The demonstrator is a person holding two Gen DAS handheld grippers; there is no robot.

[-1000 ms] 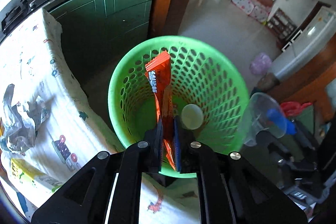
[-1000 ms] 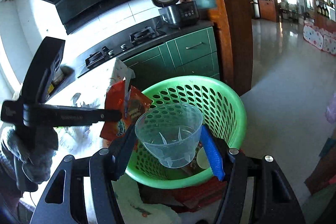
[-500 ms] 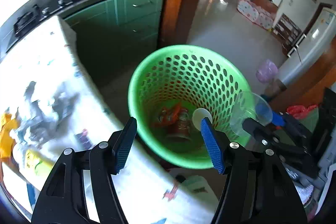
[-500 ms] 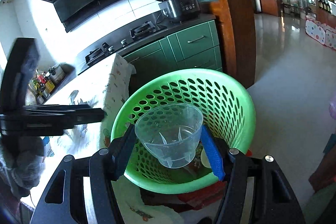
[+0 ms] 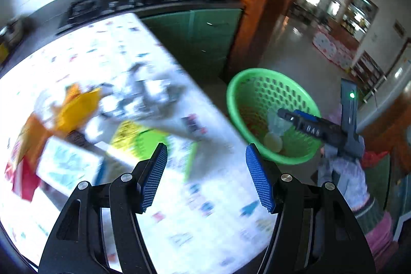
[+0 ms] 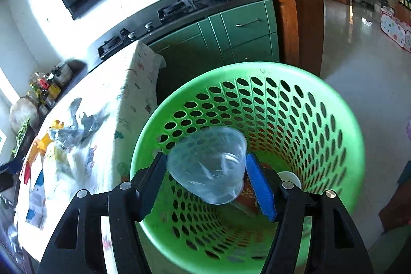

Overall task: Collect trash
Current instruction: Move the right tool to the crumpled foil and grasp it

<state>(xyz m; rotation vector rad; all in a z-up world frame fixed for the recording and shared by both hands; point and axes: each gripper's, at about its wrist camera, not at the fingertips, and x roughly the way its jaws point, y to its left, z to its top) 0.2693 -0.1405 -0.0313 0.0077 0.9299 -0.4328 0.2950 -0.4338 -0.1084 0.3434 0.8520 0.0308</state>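
Observation:
The green perforated basket (image 6: 257, 68) stands on the floor beside the table. My right gripper (image 6: 205, 176) hangs over its mouth, with a clear plastic cup (image 6: 205, 171) tilted between the pads; its jaws are opening and both pads still touch the cup. Down in the basket lie a white round lid (image 6: 290, 177) and an orange wrapper (image 6: 246, 194). My left gripper (image 5: 205, 171) is open with nothing between its fingers, above the patterned tablecloth (image 5: 205, 222). The basket (image 5: 239, 84) lies to its right. The left wrist view is blurred.
On the cloth lie a yellow wrapper (image 5: 77, 107), crumpled silver foil (image 5: 143, 94), a green-yellow packet (image 5: 143, 138), a white-blue carton (image 5: 66, 168) and a red wrapper (image 5: 23, 179). Green cabinets (image 6: 244, 30) and a stove stand behind. A person's sleeve (image 5: 346, 171) shows at the right.
My left gripper let the orange wrapper drop into the basket, opened, and swung left over the table. My right gripper moved closer over the basket; the cup has tilted.

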